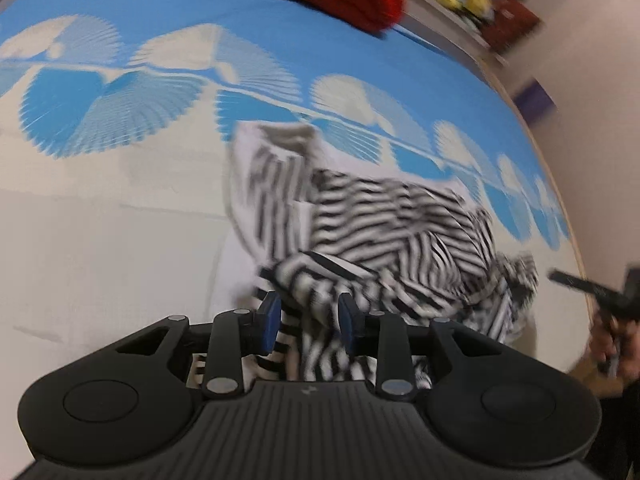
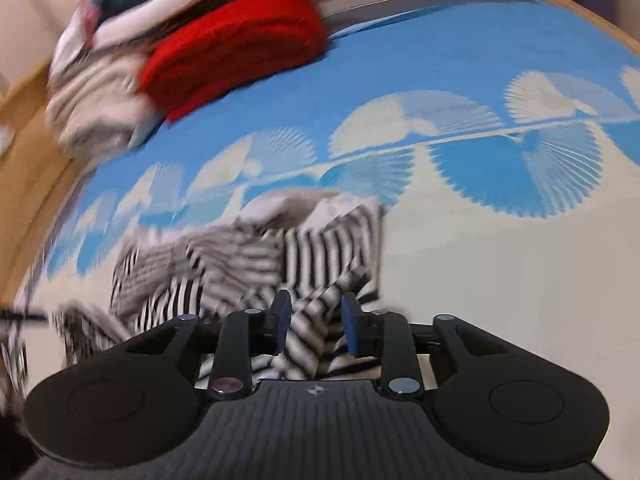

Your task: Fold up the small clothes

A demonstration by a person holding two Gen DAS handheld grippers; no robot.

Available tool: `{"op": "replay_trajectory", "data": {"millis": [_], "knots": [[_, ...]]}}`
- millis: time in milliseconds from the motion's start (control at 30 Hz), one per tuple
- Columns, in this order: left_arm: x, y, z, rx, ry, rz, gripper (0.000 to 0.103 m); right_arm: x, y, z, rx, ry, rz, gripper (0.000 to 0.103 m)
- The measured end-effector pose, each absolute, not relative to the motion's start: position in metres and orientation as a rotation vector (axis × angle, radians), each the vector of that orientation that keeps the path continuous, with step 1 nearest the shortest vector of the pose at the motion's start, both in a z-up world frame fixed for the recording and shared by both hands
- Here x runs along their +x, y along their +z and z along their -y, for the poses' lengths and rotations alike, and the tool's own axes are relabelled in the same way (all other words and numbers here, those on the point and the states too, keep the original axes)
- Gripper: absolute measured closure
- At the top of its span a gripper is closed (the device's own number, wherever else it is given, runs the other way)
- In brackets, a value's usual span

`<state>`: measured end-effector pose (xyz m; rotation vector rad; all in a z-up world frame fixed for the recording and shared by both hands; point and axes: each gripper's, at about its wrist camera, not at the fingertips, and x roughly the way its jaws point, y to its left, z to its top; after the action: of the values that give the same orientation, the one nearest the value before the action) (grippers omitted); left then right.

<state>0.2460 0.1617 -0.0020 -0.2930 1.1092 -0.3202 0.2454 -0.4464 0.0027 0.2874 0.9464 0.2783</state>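
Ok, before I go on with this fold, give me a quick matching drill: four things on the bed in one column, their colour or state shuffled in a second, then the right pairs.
Things:
1. small garment
2. knitted item
3. bed cover
4. left hand-held gripper

Colour or state:
A. blue and white, with fan shapes
B. jaws apart, striped cloth between the pads
C. red, at the far side by the clothes pile
D. black and white stripes, crumpled

Pairs: 1-D, 2-C, 3-A, 4-B
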Motion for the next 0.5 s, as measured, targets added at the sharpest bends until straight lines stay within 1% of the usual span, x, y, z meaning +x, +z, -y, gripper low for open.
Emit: {"op": "replay_trajectory", "data": {"millis": [33,67,133,200,267,400,500], "knots": [[0.243,-0.003,-0.156,-0.270,-0.346,-1.110,0.062,0.245,-0.001,0.439,0.259,0.305,-0.964,0.067],[0.240,-0.004,-0.148,-0.238,-0.378,-1.112,0.061,0.245,-0.003,0.432,0.235,0.325,-0.981,0.065],[0.235,-0.007,-0.133,-0.181,-0.430,-1.122,0.060,0.244,-0.010,0.415,0.165,0.360,-1.017,0.063],[0.230,-0.014,-0.119,-0.116,-0.470,-1.147,0.060,0.244,-0.018,0.400,0.090,0.387,-1.045,0.058],[0.226,-0.022,-0.107,-0.054,-0.493,-1.169,0.060,0.246,-0.027,0.388,0.017,0.392,-1.077,0.057],[0.228,-0.034,-0.095,0.004,-0.473,-1.184,0.060,0.249,-0.038,0.378,-0.044,0.386,-1.104,0.057],[0.237,-0.033,-0.096,-0.066,-0.477,-1.170,0.060,0.252,-0.041,0.376,-0.041,0.381,-1.105,0.057]]}}
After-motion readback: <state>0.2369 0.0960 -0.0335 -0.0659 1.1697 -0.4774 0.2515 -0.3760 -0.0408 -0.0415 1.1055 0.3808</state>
